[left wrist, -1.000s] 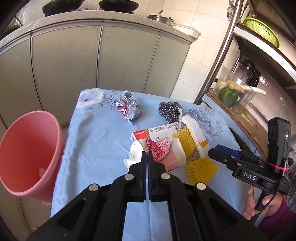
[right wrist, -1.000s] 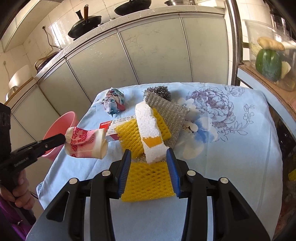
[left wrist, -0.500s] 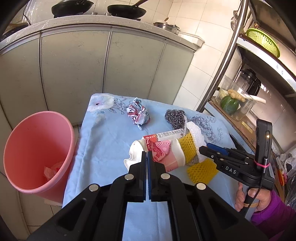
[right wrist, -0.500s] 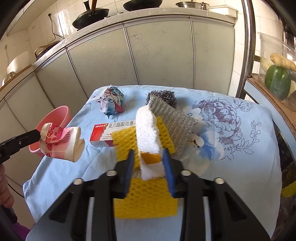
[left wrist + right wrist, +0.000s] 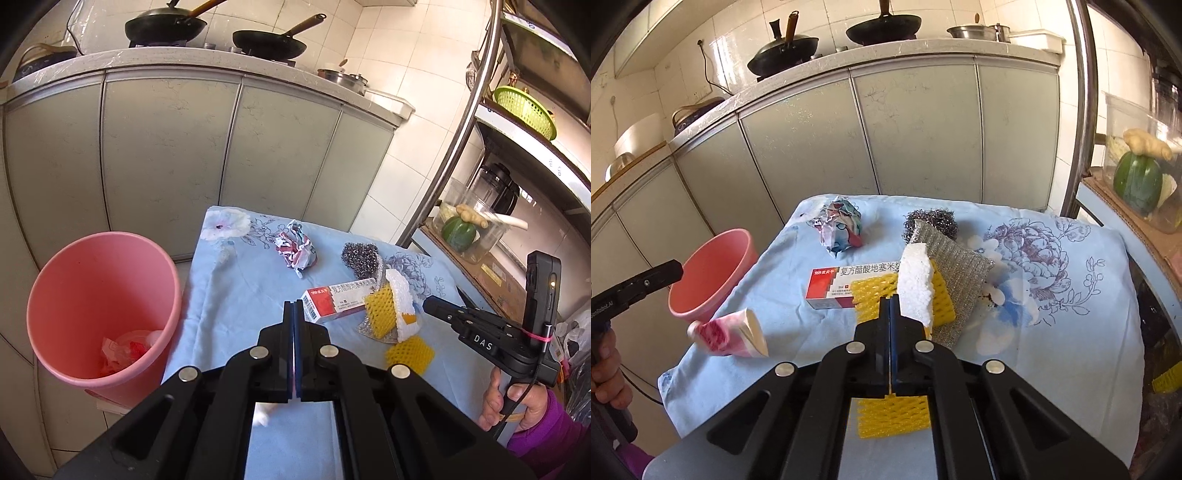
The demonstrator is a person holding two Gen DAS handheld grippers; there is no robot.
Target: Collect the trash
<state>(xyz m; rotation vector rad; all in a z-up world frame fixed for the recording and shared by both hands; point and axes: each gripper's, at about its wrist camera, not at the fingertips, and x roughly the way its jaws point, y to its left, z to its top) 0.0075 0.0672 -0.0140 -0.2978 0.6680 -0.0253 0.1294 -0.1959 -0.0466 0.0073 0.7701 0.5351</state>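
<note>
left wrist view: "das" on right gripper (image 5: 428, 303), "999" on box (image 5: 334, 300); both grippers' fingers closed, empty.

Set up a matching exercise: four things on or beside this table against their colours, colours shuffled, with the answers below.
Things:
1. bin
2. foam net
3. scourer
4. medicine box

Colours:
A. yellow
B. red and white
C. pink
D. silver-grey

Pairs: 1-C, 2-A, 3-D, 4-B
</note>
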